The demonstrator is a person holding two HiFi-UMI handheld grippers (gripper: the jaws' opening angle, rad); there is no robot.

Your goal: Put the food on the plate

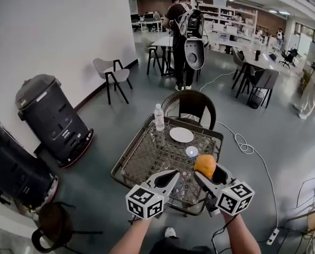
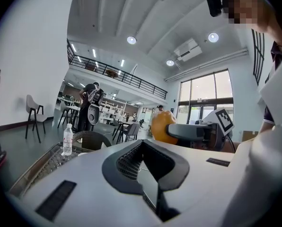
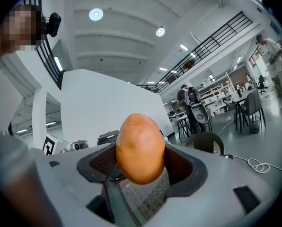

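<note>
My right gripper point(image 1: 207, 174) is shut on the food point(image 1: 205, 165), an orange-brown, egg-shaped piece, and holds it above the near right part of the wire-mesh table point(image 1: 127, 155). In the right gripper view the food point(image 3: 140, 148) fills the space between the jaws. The white plate point(image 1: 181, 135) lies empty at the table's far side, beyond the food. My left gripper point(image 1: 167, 178) hovers over the near edge, shut with nothing in it. From the left gripper view, the food point(image 2: 162, 126) shows to the right in the right gripper point(image 2: 198, 132).
A water bottle point(image 1: 159, 117) stands at the table's far left, next to the plate. A small round disc point(image 1: 192, 151) lies between plate and food. A wicker chair point(image 1: 192, 103) sits behind the table. Two grey wheeled machines point(image 1: 52, 118) stand left. A cable point(image 1: 242, 142) runs on the floor.
</note>
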